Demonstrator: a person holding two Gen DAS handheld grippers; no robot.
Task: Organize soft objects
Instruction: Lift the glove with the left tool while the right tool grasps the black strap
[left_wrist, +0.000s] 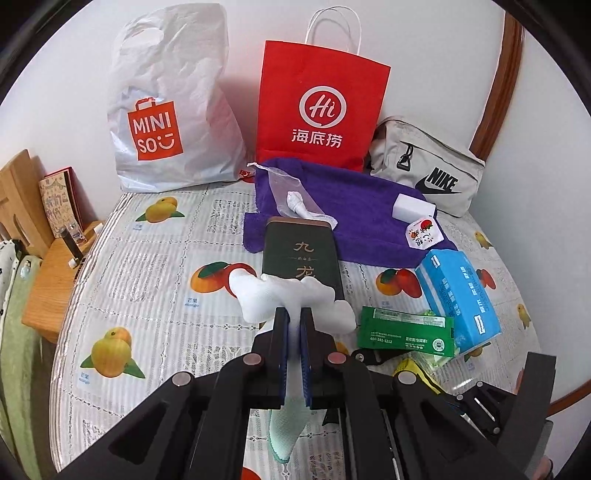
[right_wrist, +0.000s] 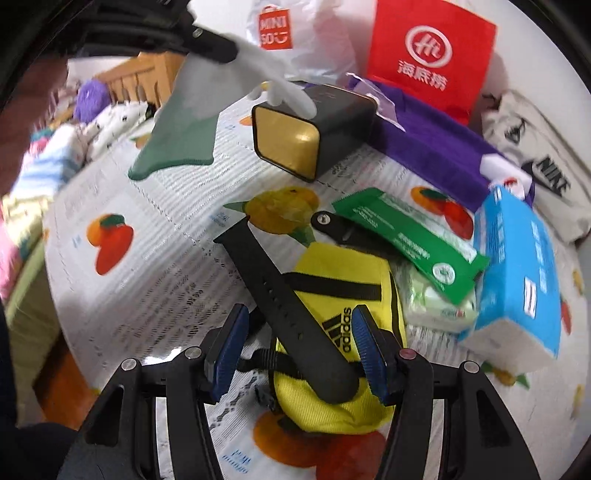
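My left gripper (left_wrist: 294, 322) is shut on a white sock (left_wrist: 280, 295) with a green cuff. The sock hangs from the jaws above a dark tin box (left_wrist: 301, 254). The right wrist view shows the same sock (right_wrist: 199, 122) dangling at the upper left over the table. My right gripper (right_wrist: 299, 350) is open just above a yellow Adidas pouch (right_wrist: 332, 391). A black watch strap (right_wrist: 284, 306) lies across the pouch, between the blue pads (right_wrist: 229, 350), and neither pad presses on it. A purple towel (left_wrist: 354, 218) lies behind the tin.
A blue tissue pack (right_wrist: 517, 280), a green packet (right_wrist: 410, 236) and a pale green wipes pack (right_wrist: 436, 299) crowd the right side. A Miniso bag (left_wrist: 166, 110), a red paper bag (left_wrist: 321, 107) and a Nike bag (left_wrist: 424, 166) line the wall. A wooden rack (left_wrist: 22, 199) stands left.
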